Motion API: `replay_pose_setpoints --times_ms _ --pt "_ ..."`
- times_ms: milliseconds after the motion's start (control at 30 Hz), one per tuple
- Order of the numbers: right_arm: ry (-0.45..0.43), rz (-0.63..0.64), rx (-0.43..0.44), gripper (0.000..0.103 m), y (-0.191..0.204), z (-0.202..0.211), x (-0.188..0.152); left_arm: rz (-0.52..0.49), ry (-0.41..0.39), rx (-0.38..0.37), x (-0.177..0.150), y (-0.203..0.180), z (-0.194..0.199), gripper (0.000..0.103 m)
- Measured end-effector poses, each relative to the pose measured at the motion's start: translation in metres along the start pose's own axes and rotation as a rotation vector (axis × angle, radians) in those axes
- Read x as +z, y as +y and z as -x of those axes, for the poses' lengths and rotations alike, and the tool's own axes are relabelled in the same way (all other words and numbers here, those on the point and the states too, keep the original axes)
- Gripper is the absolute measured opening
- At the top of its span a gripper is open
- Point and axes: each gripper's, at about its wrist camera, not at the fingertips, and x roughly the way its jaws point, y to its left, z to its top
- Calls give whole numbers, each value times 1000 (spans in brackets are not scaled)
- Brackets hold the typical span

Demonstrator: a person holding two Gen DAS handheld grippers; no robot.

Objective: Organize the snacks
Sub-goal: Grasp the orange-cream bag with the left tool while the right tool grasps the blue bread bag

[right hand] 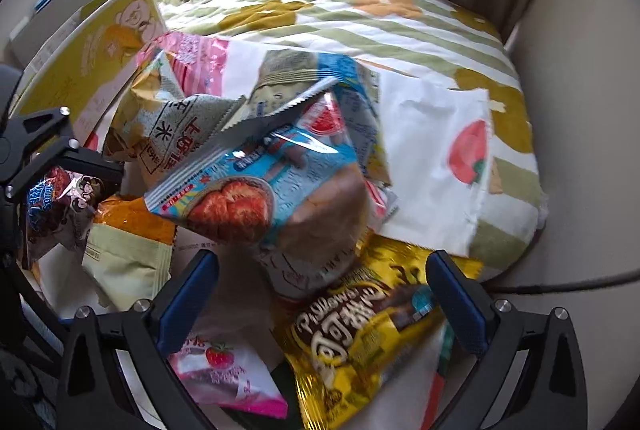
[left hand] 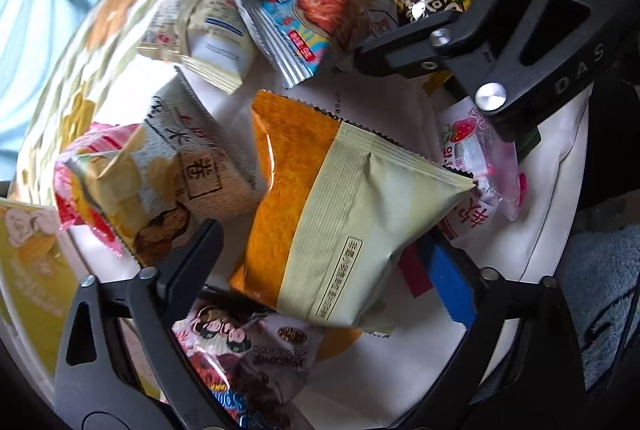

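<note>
Snack pile sits on a white paper bag [right hand: 432, 157] atop a quilted bear-print pillow [right hand: 360, 9]. L to R, left wrist view: crinkly grey corn-chip pack [left hand: 176, 173]; glossy orange-and-pale-green pouch [left hand: 320, 213], serrated ends, between left gripper [left hand: 332, 250] fingers, apart, pads not clearly pressing. Right wrist view: foil-edged blue pack [right hand: 256, 185] mid-pile; shiny gold chocolate pack [right hand: 372, 334] between right gripper [right hand: 320, 294] fingers, spread wide w/ blue pads.

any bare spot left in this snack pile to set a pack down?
Little. One free patch: the white bag face between the blue packet and its strawberry print. Also the striped quilt beyond the pile. Crowded everywhere from the orange packet to the yellow chocolate pack, packs overlapping.
</note>
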Motion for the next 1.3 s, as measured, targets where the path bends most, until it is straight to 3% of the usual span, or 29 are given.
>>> replay_pose_setpoints --times_ms 133,333,433,567,633,833,1300 --pt "-8 43 15 103 3 -11 7 5 19 -40 1 2 -7 81" --pt "-32 102 50 103 6 -21 15 -20 21 -9 3 -8 -13 76" --pt "-41 128 59 102 8 -25 18 -1 21 -29 3 -6 -12 68" --pt "-41 151 67 86 13 -30 21 9 17 -31 1 -7 -9 64" --pt "-41 165 60 72 14 -31 20 13 12 -30 -6 -6 -9 63" --pt "-62 158 48 55 9 -24 14 45 13 -38 -13 -5 0 62" --pt "-151 65 71 52 3 23 11 124 -80 23 -19 2 44 62"
